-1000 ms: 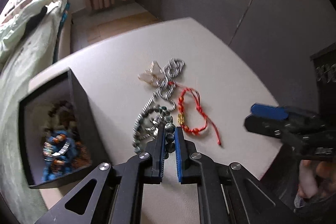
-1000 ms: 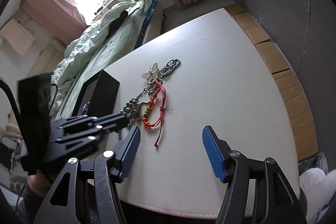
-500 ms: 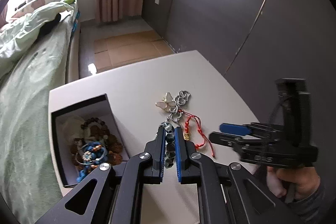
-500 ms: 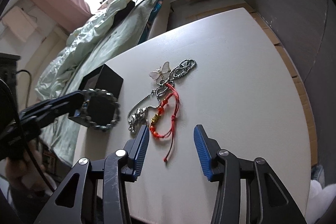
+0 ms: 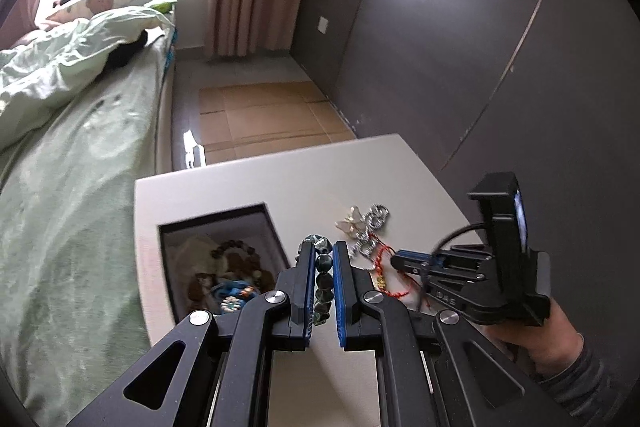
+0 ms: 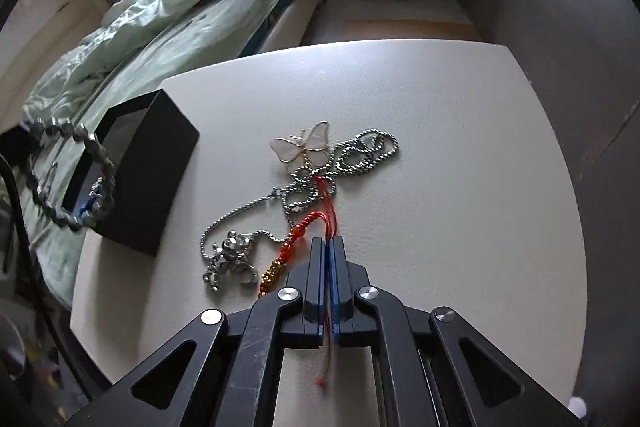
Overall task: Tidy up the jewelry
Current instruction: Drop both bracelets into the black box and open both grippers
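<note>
Left tool [image 5: 321, 269]: clenched on a dark green stone-bead bracelet [image 5: 322, 279], now lifted clear of the white tabletop [image 6: 440, 147]; a second ago it was still down among the pile.
Bracelet position: hanging as a loop beside the open black square jewelry box [image 6: 148, 179], not yet over its opening.
Right tool [image 6: 329, 267]: open a moment ago, now pinched shut on the tail of a red braided cord bracelet [image 6: 316, 227].
Red cord axis: it runs lengthwise away from the right tool, toward the silver ball-chain necklace [image 6: 352, 155] and white butterfly pendant [image 6: 302, 147], tangled at the far end.
Meaning: probably one piece ready to drop in the box, another just gripped.
</note>
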`<state>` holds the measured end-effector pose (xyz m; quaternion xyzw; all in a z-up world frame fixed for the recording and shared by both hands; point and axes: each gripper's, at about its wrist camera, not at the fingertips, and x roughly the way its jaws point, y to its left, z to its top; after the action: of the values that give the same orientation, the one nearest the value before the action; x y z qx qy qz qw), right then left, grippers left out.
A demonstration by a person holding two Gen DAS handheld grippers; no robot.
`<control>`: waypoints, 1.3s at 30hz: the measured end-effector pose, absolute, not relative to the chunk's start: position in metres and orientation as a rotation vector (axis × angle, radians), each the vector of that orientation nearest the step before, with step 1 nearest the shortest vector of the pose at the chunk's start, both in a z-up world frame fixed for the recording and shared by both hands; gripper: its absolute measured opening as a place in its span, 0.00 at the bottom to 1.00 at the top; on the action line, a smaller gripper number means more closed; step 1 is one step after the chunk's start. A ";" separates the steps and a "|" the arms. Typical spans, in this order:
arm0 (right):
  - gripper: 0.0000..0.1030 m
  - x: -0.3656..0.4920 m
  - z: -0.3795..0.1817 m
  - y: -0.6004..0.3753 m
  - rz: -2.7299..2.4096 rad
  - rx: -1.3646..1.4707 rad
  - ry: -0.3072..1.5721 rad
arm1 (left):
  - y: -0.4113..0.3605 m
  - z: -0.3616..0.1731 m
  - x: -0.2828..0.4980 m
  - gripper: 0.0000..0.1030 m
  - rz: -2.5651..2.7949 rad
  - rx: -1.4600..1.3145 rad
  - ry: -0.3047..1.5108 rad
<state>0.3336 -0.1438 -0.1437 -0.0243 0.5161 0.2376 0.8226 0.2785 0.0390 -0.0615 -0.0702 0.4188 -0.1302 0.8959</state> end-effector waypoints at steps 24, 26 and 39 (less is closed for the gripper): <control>0.04 0.311 -0.026 -0.079 0.716 0.001 0.888 | 0.128 -0.077 0.271 0.53 -0.148 -0.344 0.881; 0.04 0.312 -0.023 -0.067 0.730 -0.002 0.887 | 0.137 -0.075 0.266 0.54 -0.137 -0.346 0.874; 0.46 0.313 -0.025 -0.012 0.747 -0.064 0.919 | 0.159 -0.070 0.248 0.85 -0.136 -0.366 0.830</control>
<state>0.3134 -0.0119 -0.0254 -0.0301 0.4331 0.3519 0.8293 0.2478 0.1589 -0.0702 -0.1767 0.4008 -0.0656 0.8966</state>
